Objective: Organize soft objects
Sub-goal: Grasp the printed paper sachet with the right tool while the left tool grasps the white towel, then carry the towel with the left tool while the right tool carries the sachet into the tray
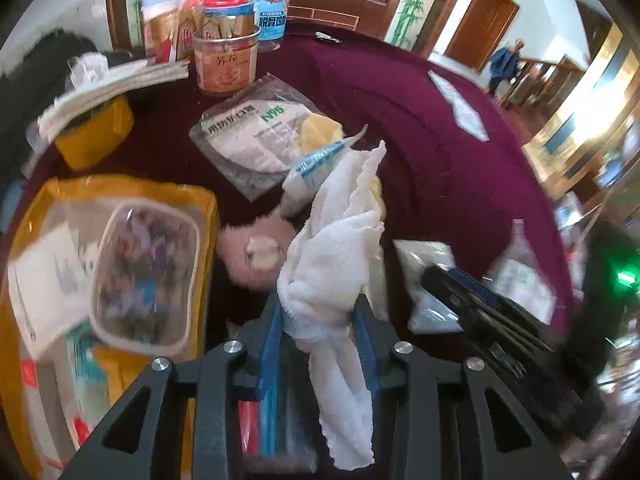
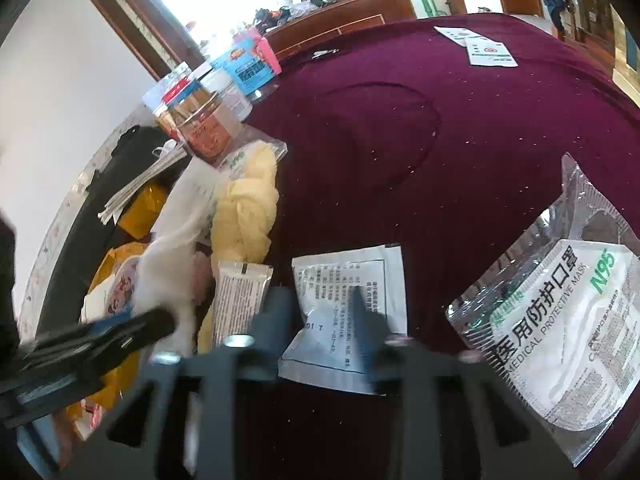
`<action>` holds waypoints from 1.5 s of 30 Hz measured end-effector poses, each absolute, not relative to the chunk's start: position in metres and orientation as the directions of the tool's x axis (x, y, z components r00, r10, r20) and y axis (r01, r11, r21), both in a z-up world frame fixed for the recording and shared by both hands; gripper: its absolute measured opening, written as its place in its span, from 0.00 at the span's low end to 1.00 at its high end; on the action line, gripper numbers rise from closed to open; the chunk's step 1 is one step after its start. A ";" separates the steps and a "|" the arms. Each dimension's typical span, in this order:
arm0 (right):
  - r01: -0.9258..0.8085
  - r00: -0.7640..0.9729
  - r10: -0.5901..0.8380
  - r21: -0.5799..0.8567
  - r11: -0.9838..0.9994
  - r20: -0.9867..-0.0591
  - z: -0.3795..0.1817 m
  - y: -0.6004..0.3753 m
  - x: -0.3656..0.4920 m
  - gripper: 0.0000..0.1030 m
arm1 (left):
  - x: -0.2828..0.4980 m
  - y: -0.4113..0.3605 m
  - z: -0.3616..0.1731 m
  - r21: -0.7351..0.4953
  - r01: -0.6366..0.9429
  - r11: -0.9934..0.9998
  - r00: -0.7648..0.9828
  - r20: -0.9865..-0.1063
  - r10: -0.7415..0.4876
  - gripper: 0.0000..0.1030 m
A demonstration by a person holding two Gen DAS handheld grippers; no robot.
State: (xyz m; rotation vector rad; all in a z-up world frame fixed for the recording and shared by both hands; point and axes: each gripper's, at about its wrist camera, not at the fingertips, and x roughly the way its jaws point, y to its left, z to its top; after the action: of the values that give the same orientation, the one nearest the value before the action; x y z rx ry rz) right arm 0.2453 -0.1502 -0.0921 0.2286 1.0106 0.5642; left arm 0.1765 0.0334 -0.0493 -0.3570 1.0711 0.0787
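Left gripper (image 1: 320,312): jaws closed tight on a white towel (image 1: 340,232). The cloth is bunched between the blue pads (image 1: 269,344), one end fanned forward, the other hanging below the fingers. It is held above the maroon tablecloth (image 1: 420,128), next to a yellow bag (image 1: 200,208).

Just beyond the towel: a pink plush toy (image 1: 256,252), a tube (image 1: 312,164), a yellow cloth (image 2: 248,204) and a packaged N95 mask (image 1: 248,140).

Right gripper (image 2: 320,300): jaws parted, nothing between them. It hangs over a white sachet (image 2: 344,280) lying flat on the tablecloth, the finger tips either side of it. Whether they touch it I cannot tell. A second packaged mask (image 2: 560,320) lies near, to its right.

Jars (image 1: 226,60) stand at the far edge.
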 end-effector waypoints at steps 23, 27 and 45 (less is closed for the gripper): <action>-0.465 0.567 0.391 0.111 0.878 -0.725 -0.079 -0.118 0.214 0.05 | 0.068 0.077 -0.023 -0.485 -0.258 0.835 0.524 -0.797 -0.301 0.35; -0.466 0.582 0.458 0.186 0.865 -0.673 -0.059 -0.127 0.202 0.05 | 0.049 0.103 -0.008 -0.519 -0.281 0.807 0.551 -0.776 -0.307 0.35; -0.734 0.241 0.756 0.395 0.552 -0.608 -0.017 -0.010 0.066 0.06 | 0.009 0.185 -0.025 -0.432 -0.424 0.796 0.559 -0.816 -0.145 0.35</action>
State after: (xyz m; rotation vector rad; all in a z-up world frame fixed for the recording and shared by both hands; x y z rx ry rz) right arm 0.0658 -0.0102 -0.0166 0.0303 0.8499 1.0193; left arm 0.0088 0.1855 -0.0249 -0.6549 0.9809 0.1792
